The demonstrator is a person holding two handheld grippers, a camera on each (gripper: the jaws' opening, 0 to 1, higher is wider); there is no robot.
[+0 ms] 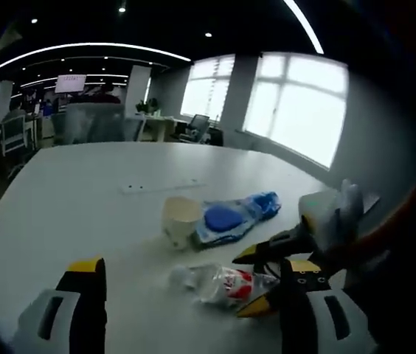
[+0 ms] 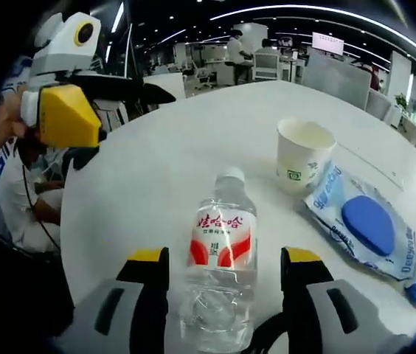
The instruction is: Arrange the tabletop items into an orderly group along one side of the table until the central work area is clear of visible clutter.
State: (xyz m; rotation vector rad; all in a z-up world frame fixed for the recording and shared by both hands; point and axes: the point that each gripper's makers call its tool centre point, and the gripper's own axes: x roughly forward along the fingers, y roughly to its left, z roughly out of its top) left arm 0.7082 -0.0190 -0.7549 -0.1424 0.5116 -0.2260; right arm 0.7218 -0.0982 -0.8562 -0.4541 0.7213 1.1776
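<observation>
a: what writing can you read?

b: the water bottle (image 2: 221, 276) has a white and red label with red chinese characters on it. the blue-and-white packet (image 2: 370, 230) carries blue lettering along its edge, something like "deeyeo", though i can't be sure. the paper cup (image 2: 303, 155) has a small green mark, too small to read.

a: where do they lie?

b: all on the white desk (image 2: 156, 184). the bottle lies on its side between the jaws of the right gripper (image 2: 225, 274), cap pointing away from it. the jaws stand on either side of the bottle, spread wide and not pressing it, so that gripper is released. the cup stands upright beyond the bottle, and the packet lies just beside the cup.

a: and the left gripper?

b: the left gripper (image 1: 186, 284) hangs over the near edge of the desk, jaws apart, nothing between them. the bottle (image 1: 223, 284) lies just ahead of it, with the cup (image 1: 181, 220) and packet (image 1: 234, 216) further in.

a: anything around?

b: office chairs (image 2: 267, 65), people at the far side and bright windows (image 1: 296, 107).
</observation>
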